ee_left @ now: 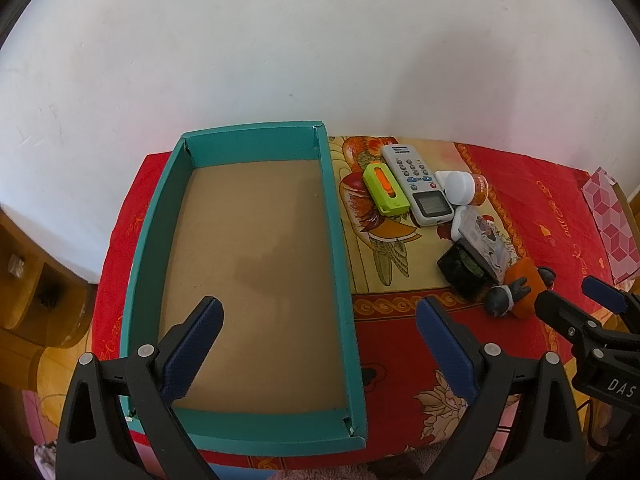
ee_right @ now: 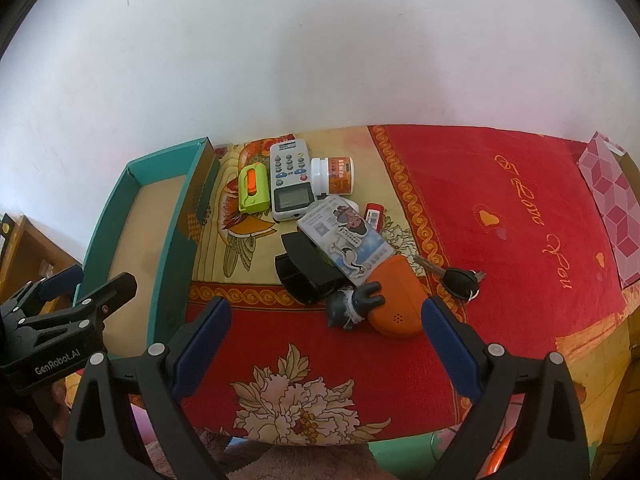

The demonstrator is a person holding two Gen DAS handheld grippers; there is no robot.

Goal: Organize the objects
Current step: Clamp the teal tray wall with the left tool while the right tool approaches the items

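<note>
**Inspector:** Start nearest the cameras. State of the tongs?

**Assistant:** Left tongs (ee_left: 318, 340) stand fully apart, nothing between the blue pads; they hang over the near end of the teal box (ee_left: 340, 240), one pad above its floor, the other past its right wall. Right tongs (ee_right: 326, 346) also stand fully apart and hold nothing, over the cloth to the right of the box.

**Inspector:** The box itself?

**Assistant:** Open-topped, teal walls, brown cardboard floor, nothing in it. It lies on the left part of the table (ee_right: 500, 184), which is covered by a red and yellow patterned cloth.

**Inspector:** And the items to be sorted?

**Assistant:** All outside, to the right of the box. Nearest: a small grey figurine (ee_right: 346, 306) touching an orange case (ee_right: 400, 304). A black-headed key (ee_right: 458, 282) lies just right of the case. Behind them, a black holder (ee_right: 310, 270) with a printed card pack (ee_right: 344, 240) leaning across it. A small red item (ee_right: 375, 215) sits beyond the pack; I cannot identify it.

**Inspector:** Farthest row?

**Assistant:** Near the wall: a green and orange utility knife (ee_right: 253, 189) closest to the box, then a white remote control (ee_right: 290, 178), then a white-capped orange bottle (ee_right: 334, 176) on its side, touching the remote.
</note>
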